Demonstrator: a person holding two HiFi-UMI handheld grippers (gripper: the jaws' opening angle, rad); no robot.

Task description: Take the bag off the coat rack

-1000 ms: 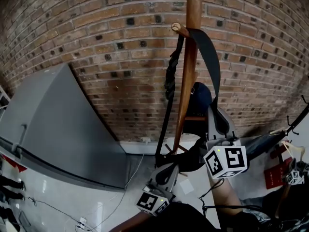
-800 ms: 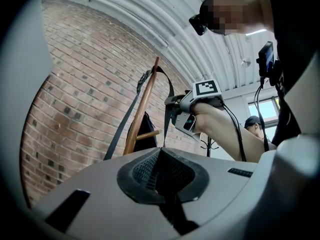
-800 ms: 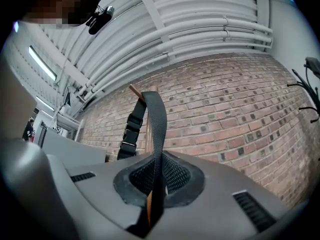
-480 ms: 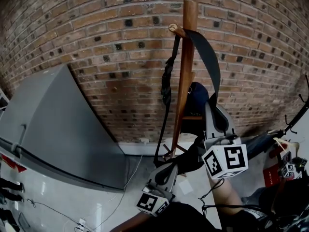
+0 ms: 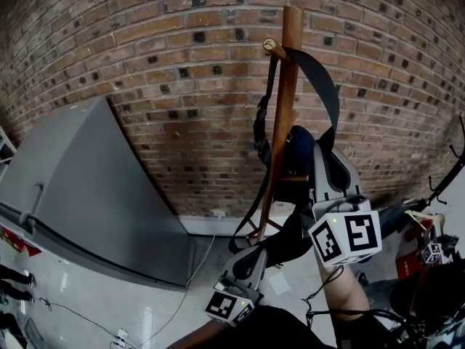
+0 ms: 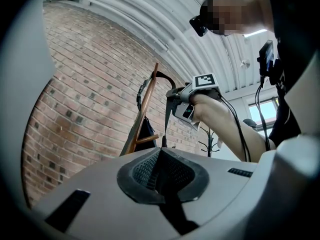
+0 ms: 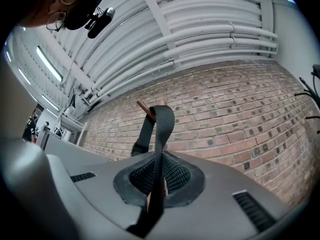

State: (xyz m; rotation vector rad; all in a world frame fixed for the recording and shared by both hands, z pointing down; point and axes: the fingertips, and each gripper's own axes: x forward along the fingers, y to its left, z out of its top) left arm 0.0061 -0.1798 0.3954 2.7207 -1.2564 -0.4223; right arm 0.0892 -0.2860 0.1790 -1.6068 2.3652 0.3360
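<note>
A wooden rack stands against the brick wall at the upper middle of the head view, right of a grey cabinet. A black strap loops over the peg near the rack's top. One side of it drops down the left of the pole and the other arcs to the right. The dark bag hangs at the pole's right side, about halfway down, touching it. The right gripper sits just right of the bag at centre right. In its own view its fingers are pressed together on the strap, which rises from them to the peg. The left gripper is at the lower middle, below the bag and near the rack's foot. In its own view its fingers are closed, and a thin length of strap comes down to their tips, apparently pinched between them.
</note>
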